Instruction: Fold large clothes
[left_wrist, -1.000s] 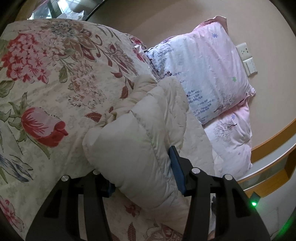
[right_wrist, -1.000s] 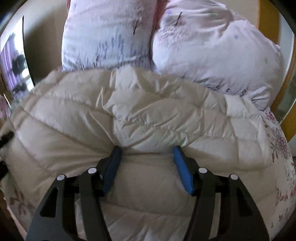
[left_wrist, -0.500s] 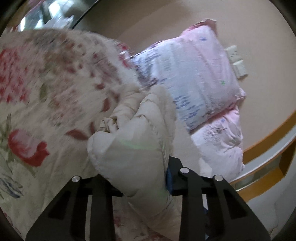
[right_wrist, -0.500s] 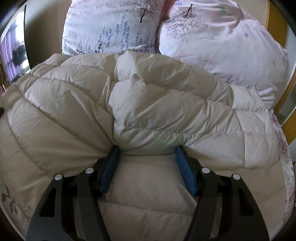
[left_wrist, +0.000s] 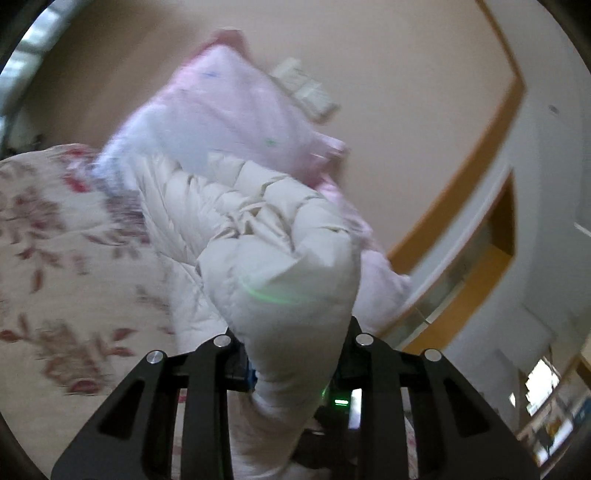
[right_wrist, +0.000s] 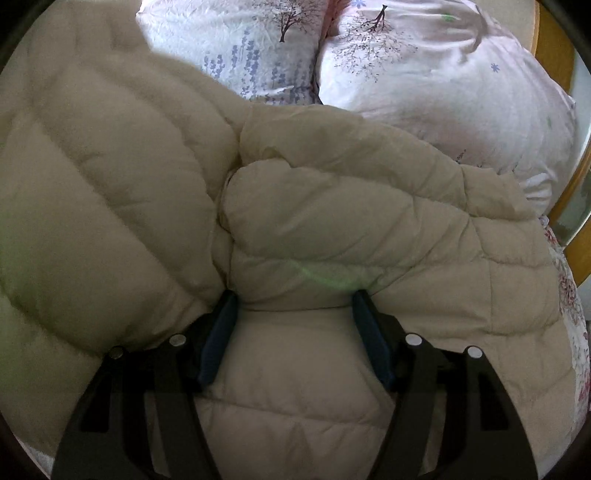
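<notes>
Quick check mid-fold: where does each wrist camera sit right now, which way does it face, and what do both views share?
Left wrist: behind the left gripper, facing roughly level across the bed toward pillows and wall; its jaws pinch a jacket fold.
Right wrist: behind the right gripper, angled down; jacket bunched between its pads.
Shared: the jacket, pillows, floral bedspread.

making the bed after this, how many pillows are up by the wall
2. One pillow with lavender print lies left, the other pillow, pinker, lies right, touching it. The puffy jacket covers their lower edges, so more could be hidden.
</notes>
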